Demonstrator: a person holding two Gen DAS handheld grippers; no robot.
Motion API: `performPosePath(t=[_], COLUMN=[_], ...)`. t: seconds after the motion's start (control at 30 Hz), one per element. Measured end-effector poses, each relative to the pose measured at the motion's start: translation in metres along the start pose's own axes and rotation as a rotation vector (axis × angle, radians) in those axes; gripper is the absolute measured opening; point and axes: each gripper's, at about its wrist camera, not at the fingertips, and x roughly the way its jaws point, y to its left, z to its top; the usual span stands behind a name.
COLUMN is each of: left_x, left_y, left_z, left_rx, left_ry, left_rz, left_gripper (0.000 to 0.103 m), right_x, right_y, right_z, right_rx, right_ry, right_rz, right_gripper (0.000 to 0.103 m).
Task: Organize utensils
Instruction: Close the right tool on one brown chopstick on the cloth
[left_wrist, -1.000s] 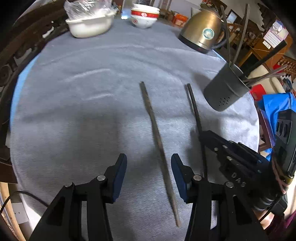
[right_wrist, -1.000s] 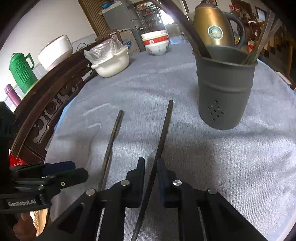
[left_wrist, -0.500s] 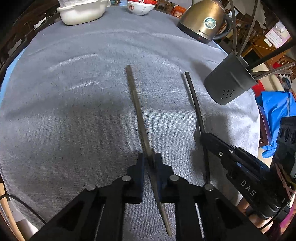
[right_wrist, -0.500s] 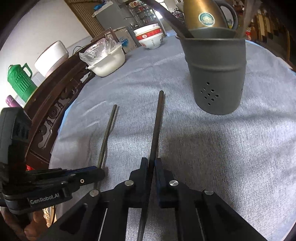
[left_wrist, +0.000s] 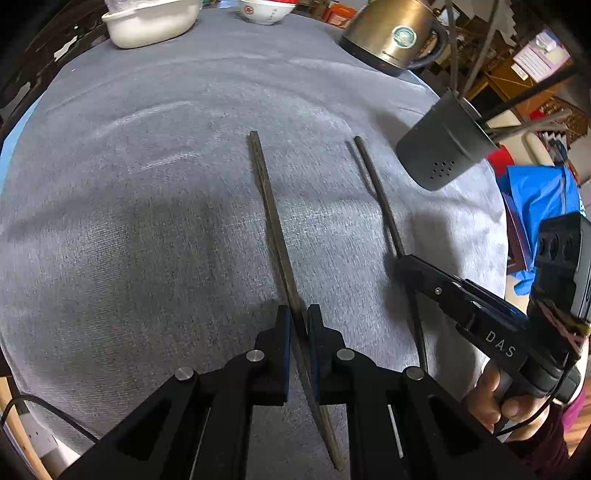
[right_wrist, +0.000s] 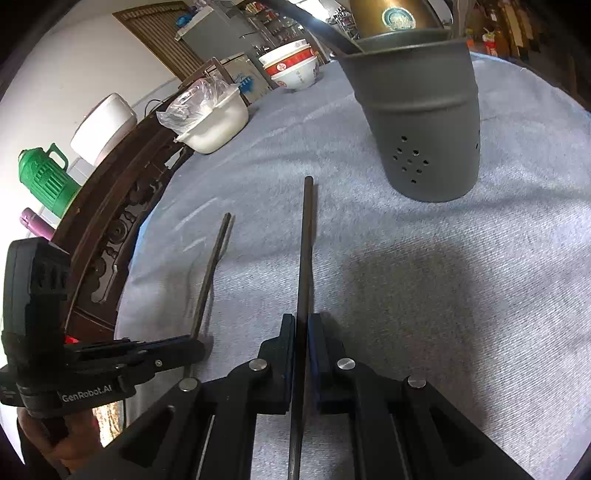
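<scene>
My left gripper (left_wrist: 298, 314) is shut on a brown chopstick (left_wrist: 271, 218) that points away over the grey cloth. My right gripper (right_wrist: 302, 321) is shut on a black chopstick (right_wrist: 306, 243), lifted a little above its shadow. The dark grey utensil holder (right_wrist: 421, 122) stands ahead and right of the black chopstick, with several utensils in it. In the left wrist view the holder (left_wrist: 443, 147) is at the right, and the right gripper (left_wrist: 400, 264) holds the black chopstick (left_wrist: 373, 177). In the right wrist view the left gripper (right_wrist: 197, 347) holds the brown chopstick (right_wrist: 212, 269).
A brass kettle (left_wrist: 388, 33) stands behind the holder. A white dish with a plastic bag (left_wrist: 147, 18) and a red-and-white bowl (left_wrist: 264, 9) sit at the far edge of the grey-clothed round table (left_wrist: 147, 221). A carved wooden chair back (right_wrist: 122, 210) lies left.
The left gripper went down and shut on the brown chopstick. The right gripper closed on the black chopstick and moved it toward the holder, raising it slightly.
</scene>
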Motion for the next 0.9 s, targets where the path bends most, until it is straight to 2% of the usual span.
performPosePath(t=[0.13, 0.27, 0.33, 0.4, 0.63, 0.9], left_x=[-0.008, -0.016, -0.021, -0.027, -0.03, -0.014], left_y=[0.001, -0.003, -0.004, -0.006, -0.009, -0.011], left_z=[-0.008, -0.012, -0.009, -0.002, 0.012, 0.018], left_rx=[0.017, 0.028, 0.027, 0.028, 0.027, 0.024], left_ry=[0.009, 0.004, -0.002, -0.018, -0.021, -0.006], left_rz=[-0.005, 0.033, 0.048, 0.058, 0.091, 0.139], left_gripper=[0.01, 0.013, 0.033, 0.041, 0.041, 0.041], right_x=[0.003, 0.004, 0.004, 0.003, -0.002, 0.008], right_y=[0.008, 0.013, 0.012, 0.011, 0.014, 0.016], right_z=[-0.005, -0.005, -0.003, -0.002, 0.009, 0.019], right_rx=[-0.003, -0.012, -0.005, 0.001, -0.013, -0.014], right_ry=[0.036, 0.058, 0.066, 0.064, 0.029, 0.04], right_rz=[0.028, 0.012, 0.007, 0.002, -0.015, -0.023], right_gripper=[0.008, 0.01, 0.011, 0.013, 0.014, 0.014])
